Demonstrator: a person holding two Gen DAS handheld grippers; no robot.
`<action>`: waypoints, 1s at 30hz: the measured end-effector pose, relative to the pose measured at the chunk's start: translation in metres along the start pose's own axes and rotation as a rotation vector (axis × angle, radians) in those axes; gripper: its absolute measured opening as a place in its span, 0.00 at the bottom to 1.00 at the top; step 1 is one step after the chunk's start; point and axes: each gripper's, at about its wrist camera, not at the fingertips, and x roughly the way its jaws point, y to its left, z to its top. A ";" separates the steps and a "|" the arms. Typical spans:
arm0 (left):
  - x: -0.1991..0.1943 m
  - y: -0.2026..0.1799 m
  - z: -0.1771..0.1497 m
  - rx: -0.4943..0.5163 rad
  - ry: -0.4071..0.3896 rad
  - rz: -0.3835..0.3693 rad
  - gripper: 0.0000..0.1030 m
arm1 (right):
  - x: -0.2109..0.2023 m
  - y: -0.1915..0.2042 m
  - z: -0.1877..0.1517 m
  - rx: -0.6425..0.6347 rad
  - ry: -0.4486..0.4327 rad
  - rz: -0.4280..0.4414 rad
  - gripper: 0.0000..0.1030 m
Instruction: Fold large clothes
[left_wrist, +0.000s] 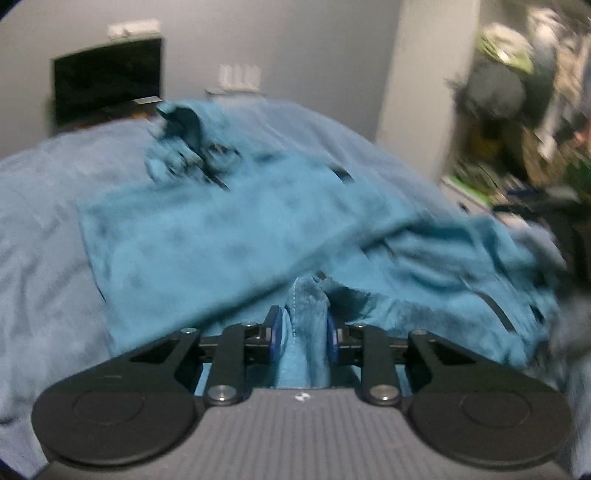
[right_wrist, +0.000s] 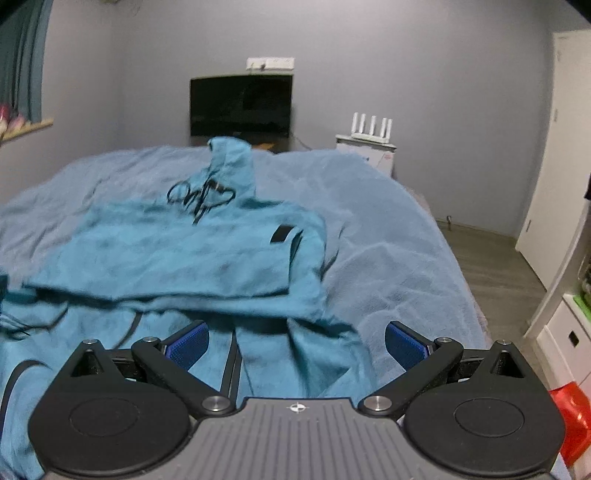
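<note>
A teal hoodie (right_wrist: 177, 258) with black drawstrings lies partly folded on a bed, hood at the far end; it also shows in the left wrist view (left_wrist: 221, 240). My left gripper (left_wrist: 303, 328) is shut on a bunched fold of the hoodie's teal fabric, which stands up between the blue pads (left_wrist: 277, 325). My right gripper (right_wrist: 295, 347) is open and empty, hovering over the hoodie's near edge, with its blue pads (right_wrist: 186, 349) wide apart.
A light blue fleece blanket (right_wrist: 388, 240) covers the bed. A dark monitor (right_wrist: 240, 105) and a white router (right_wrist: 371, 127) stand at the far wall. Wood floor (right_wrist: 491, 266) and white drawers (right_wrist: 561, 325) lie to the right. Cluttered shelves (left_wrist: 517, 110) show at the left view's right.
</note>
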 end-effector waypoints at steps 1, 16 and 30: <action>0.005 0.005 0.010 -0.017 -0.020 0.018 0.21 | -0.003 -0.003 0.004 0.008 -0.013 -0.001 1.00; 0.079 0.116 0.105 -0.297 -0.099 0.372 0.21 | -0.023 -0.015 0.053 0.001 -0.179 0.019 1.00; 0.078 0.133 0.044 -0.294 -0.114 0.345 0.20 | 0.059 -0.050 0.069 0.182 -0.101 0.472 1.00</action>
